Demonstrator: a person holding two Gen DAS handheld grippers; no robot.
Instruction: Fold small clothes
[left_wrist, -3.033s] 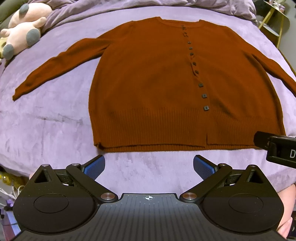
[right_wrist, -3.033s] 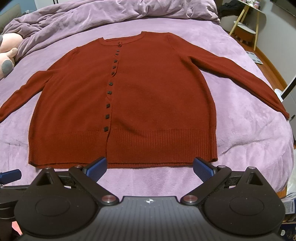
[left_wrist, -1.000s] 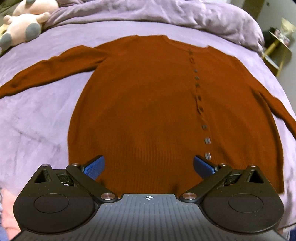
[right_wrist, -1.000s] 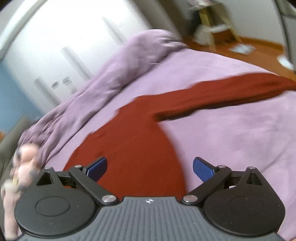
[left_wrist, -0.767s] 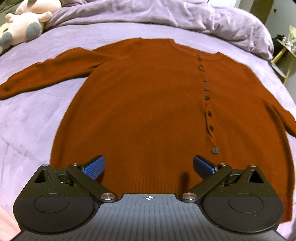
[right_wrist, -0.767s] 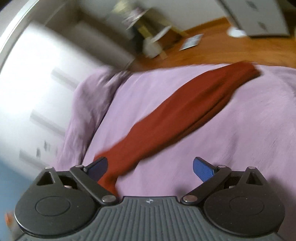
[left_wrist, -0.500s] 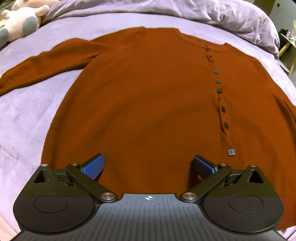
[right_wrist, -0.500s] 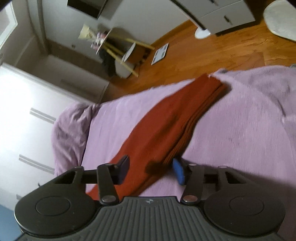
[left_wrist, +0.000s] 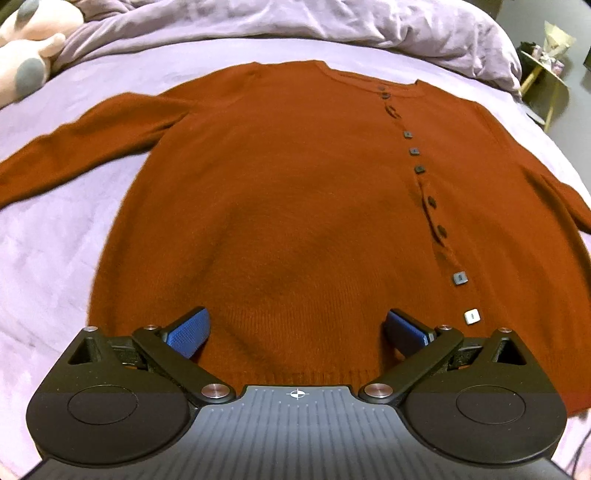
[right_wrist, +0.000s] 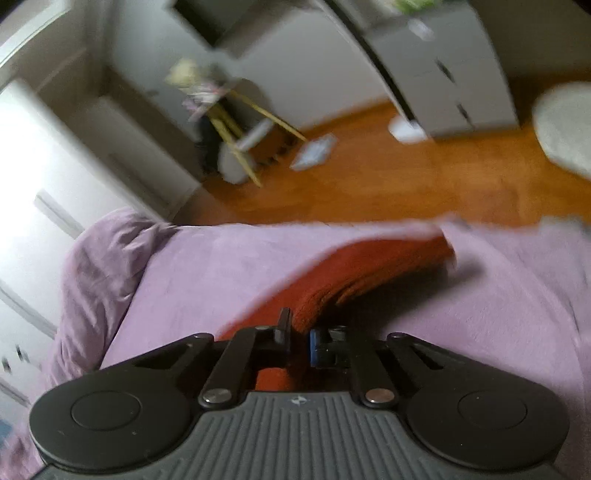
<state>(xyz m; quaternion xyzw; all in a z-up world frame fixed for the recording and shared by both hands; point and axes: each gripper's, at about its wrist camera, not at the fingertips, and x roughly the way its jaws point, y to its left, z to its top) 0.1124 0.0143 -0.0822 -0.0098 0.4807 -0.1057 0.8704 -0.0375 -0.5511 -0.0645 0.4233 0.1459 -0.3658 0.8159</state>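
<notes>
1. The right gripper is closing its jaws on the cardigan's sleeve; the pinch looks small, so the sleeve could slip out when pulled.
2. The left gripper hangs over the hem with fingers wide apart, holding nothing; the cardigan, flat on the purple bed, could slide or bunch.

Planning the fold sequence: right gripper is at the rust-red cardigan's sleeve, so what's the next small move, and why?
Probably lift the right gripper and carry the sleeve over the rust-red knit cardigan. Its jaws are closing on the sleeve; the body lies flat on the lilac bedspread, and the left gripper hovers open at the hem.
</notes>
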